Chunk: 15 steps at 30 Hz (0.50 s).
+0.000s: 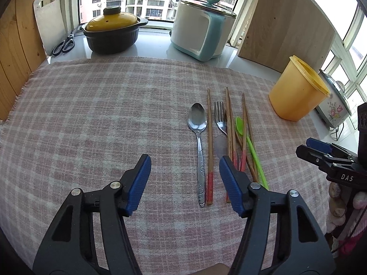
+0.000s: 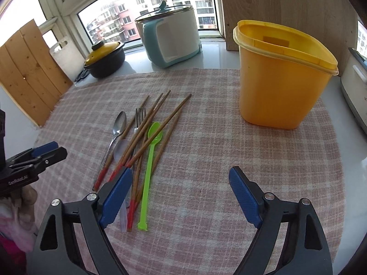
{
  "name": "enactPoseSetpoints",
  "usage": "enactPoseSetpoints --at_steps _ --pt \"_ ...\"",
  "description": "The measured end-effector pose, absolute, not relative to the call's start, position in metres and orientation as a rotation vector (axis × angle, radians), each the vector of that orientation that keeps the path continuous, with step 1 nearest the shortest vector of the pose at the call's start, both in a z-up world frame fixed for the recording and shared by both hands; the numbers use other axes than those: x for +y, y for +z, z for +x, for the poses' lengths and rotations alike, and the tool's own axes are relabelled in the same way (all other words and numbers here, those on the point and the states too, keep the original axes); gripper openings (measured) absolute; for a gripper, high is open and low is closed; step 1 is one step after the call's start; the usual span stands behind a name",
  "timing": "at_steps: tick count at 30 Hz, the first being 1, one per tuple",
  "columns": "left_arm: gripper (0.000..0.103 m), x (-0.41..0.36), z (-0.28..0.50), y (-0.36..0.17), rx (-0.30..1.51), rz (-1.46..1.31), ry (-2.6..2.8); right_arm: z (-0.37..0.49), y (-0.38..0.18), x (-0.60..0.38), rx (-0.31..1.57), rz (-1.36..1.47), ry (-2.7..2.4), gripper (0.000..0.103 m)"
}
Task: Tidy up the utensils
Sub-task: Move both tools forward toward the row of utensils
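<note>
White letters "DAS" stand on the black body of the right gripper [image 1: 321, 147] in the left wrist view, and "GenRobot.AI" stands on the left gripper [image 2: 49, 150] in the right wrist view.

On the pink checked cloth [image 1: 96, 105] the utensils lie side by side, heads toward 12 o'clock. The metal spoon [image 1: 197, 123] is at the 9 o'clock edge, bowl up. A steel fork [image 1: 220, 116] lies among red-tipped wooden chopsticks [image 1: 209, 137], some crossed. The green plastic spoon [image 2: 150, 151] lies toward 3 o'clock. The yellow tub [image 2: 278, 84] stands upright, open, at 2 o'clock.
</note>
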<state>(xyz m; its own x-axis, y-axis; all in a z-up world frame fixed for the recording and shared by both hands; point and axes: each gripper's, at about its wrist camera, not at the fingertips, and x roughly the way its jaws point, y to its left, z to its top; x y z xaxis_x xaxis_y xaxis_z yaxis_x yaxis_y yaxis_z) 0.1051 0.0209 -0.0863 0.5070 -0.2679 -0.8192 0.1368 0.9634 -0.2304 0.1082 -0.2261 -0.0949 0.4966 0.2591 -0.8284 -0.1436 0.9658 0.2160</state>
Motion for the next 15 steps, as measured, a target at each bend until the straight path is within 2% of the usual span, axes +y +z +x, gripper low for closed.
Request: enactPoseSetpoints --at_steps 2,4,10,14,15 --pt "0.054 0.023 0.111 -0.091 1.032 -0.158 -0.265 0.116 -0.100 -0.224 1.044 0.157 0.256 0.073" --pt "0.052 0.022 0.117 -0.096 1.043 -0.163 -0.276 0.125 -0.108 -0.223 1.082 0.196 0.260 0.056" --pt "0.042 0.020 0.131 -0.109 1.074 -0.175 -0.302 0.139 -0.128 -0.216 1.159 0.261 0.274 0.033" --pt "0.036 0.016 0.137 -0.117 1.090 -0.160 -0.317 0.141 -0.137 -0.206 1.200 0.236 0.298 0.024" --pt "0.031 0.014 0.138 -0.118 1.094 -0.151 -0.319 0.142 -0.138 -0.204 1.207 0.227 0.303 0.022"
